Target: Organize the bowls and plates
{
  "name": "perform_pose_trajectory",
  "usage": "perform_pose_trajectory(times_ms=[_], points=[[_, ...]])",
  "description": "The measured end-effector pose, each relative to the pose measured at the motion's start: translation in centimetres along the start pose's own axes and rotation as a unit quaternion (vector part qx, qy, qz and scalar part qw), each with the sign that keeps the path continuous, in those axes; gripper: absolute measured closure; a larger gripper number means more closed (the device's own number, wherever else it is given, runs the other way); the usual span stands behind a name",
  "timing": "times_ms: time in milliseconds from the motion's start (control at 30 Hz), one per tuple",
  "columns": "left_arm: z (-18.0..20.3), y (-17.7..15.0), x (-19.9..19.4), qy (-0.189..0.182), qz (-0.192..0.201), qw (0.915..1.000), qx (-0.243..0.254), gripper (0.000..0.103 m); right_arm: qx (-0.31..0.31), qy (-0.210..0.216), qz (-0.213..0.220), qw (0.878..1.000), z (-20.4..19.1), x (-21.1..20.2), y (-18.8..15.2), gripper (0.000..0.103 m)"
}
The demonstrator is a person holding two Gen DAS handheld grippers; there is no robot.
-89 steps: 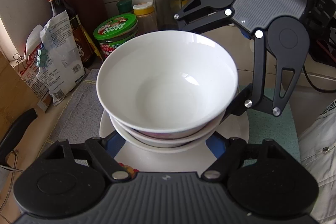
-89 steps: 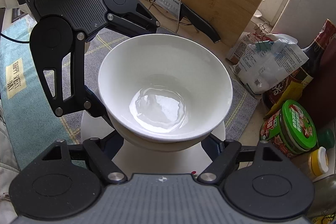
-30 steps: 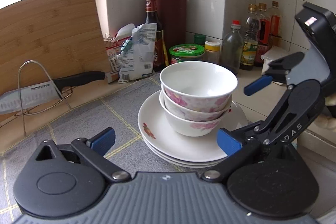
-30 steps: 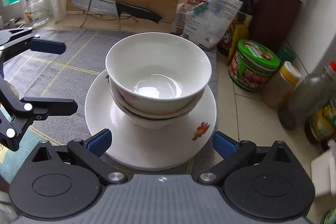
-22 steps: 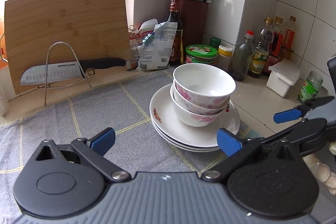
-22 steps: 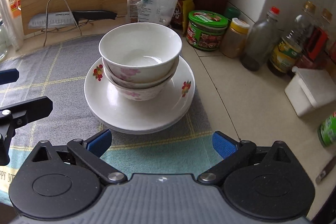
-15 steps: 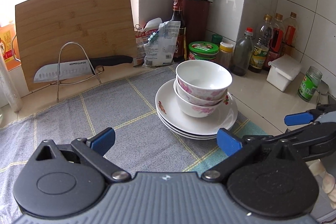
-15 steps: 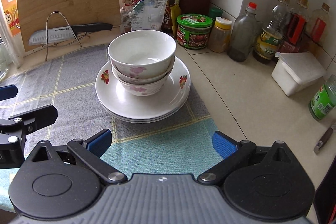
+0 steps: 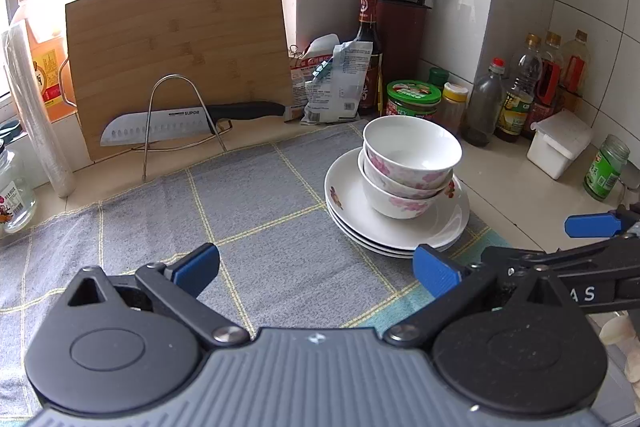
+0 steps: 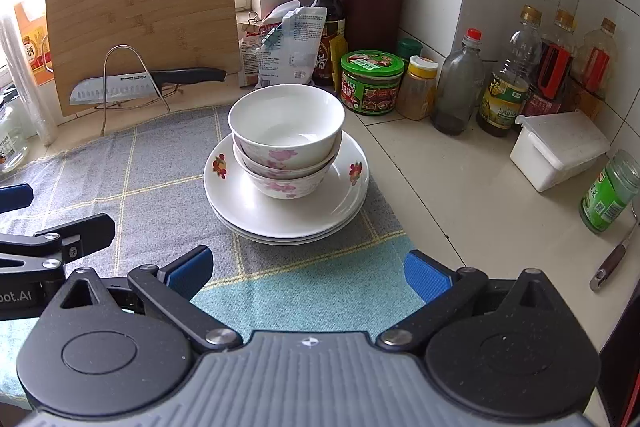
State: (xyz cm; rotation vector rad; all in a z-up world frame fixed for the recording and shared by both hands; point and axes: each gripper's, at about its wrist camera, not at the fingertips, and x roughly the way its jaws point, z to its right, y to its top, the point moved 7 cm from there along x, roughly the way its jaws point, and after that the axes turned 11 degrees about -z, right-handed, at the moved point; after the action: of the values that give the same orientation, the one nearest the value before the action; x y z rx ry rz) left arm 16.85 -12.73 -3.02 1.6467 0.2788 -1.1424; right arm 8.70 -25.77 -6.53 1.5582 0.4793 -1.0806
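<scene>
You are holding the left gripper (image 9: 316,269) and the right gripper (image 10: 306,269) released and empty, each with blue pads spread wide, both hanging over the near part of the cloth (image 10: 160,163) and well apart from the dishes. The bowls (image 10: 286,143), nested and floral, are sitting upright on the stack of plates (image 10: 288,211), which is resting on the cloth's right part on the counter (image 10: 460,195). Behind them a jar (image 10: 371,82) and bottles are standing along the wall, while a knife (image 9: 188,123) is lying in a wire rack before the leaning board (image 9: 176,47).
</scene>
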Motion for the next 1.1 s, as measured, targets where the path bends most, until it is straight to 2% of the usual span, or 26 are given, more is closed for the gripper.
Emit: perform_pose_trajectory(times_ms=[1100], points=[[0.24,0.54,-0.43,0.013,-0.003,0.9999,-0.006,0.001,0.007,-0.004,-0.002,1.000,0.32,-0.37,0.25,0.000]])
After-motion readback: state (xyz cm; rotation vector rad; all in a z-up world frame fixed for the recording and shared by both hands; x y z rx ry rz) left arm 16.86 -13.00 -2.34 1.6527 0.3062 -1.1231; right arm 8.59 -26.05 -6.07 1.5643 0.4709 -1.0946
